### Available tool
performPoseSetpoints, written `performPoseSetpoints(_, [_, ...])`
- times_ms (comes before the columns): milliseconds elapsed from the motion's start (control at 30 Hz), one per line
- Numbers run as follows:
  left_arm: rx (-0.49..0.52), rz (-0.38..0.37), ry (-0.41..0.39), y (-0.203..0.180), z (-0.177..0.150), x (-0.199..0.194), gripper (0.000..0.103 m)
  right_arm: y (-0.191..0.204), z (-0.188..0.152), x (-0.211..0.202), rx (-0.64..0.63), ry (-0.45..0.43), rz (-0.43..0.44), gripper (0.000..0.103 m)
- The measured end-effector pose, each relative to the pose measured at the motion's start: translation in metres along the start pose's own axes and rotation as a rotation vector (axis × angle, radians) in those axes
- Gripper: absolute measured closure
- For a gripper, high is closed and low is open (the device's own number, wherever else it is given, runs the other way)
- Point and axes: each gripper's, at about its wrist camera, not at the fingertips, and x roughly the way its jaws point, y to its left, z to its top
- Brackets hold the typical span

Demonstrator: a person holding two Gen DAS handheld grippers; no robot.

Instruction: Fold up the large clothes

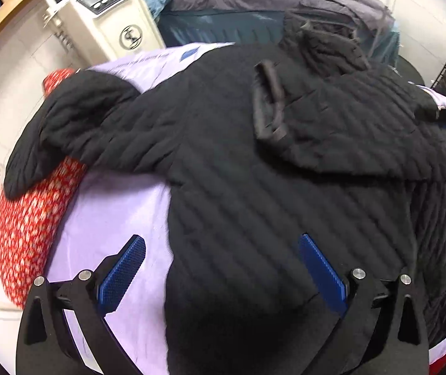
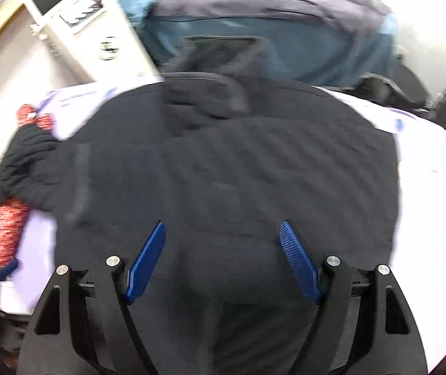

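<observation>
The left gripper (image 1: 221,251) hangs with its blue pads wide apart and nothing between them, one pad over the lilac sheet (image 1: 122,206) and the other over the black jacket (image 1: 254,172). The right gripper (image 2: 223,237) also stands wide open and empty, both pads above the jacket (image 2: 223,172). The jacket lies spread across the sheet, its sleeve (image 1: 60,131) draped over a red patterned cushion (image 1: 26,225) at the left edge. The left view is sharp enough to show the quilted ribs and a cuff (image 1: 268,103) folded onto the chest; the right view is smeared by motion, so there the cuff is only a vague band. The right view alone catches a bit of the other gripper's blue pad at its lower left. Behind stand a dark bed (image 1: 238,3) and a white appliance (image 1: 104,9). The jacket's hem is cut off below.
</observation>
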Motion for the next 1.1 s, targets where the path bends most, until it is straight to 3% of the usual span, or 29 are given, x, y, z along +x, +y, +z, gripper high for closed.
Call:
performPoseSetpoints(100, [0.031,-0.021,-0.013,-0.017,0.013,0.000,0.006,-0.023,-0.010,0.018,-0.029,0.076,-0.090,0.027])
performPoseSetpoints(467, [0.103,-0.034,-0.011,-0.048,0.022,0.004,0.006,-0.020,-0.023,0.062,-0.131,0.150,-0.173,0.024])
performPoseSetpoints(567, [0.101,-0.026,-0.006,-0.045,0.022,0.006,0.006,-0.021,-0.021,0.058,-0.113,0.148,-0.169,0.024])
performPoseSetpoints(767, [0.084,-0.022,-0.039,-0.044,0.041,0.006,0.006,-0.035,-0.030,0.025,-0.020,0.056,-0.106,0.024])
performPoseSetpoints(933, [0.138,-0.066,-0.073,-0.069,0.066,0.016,0.007,-0.052,-0.053,0.010,0.075,0.052,-0.065,0.024])
performPoseSetpoints(1100, [0.197,-0.035,0.020,-0.095,0.080,0.060,0.010,-0.058,-0.069,-0.001,0.107,0.054,-0.061,0.024])
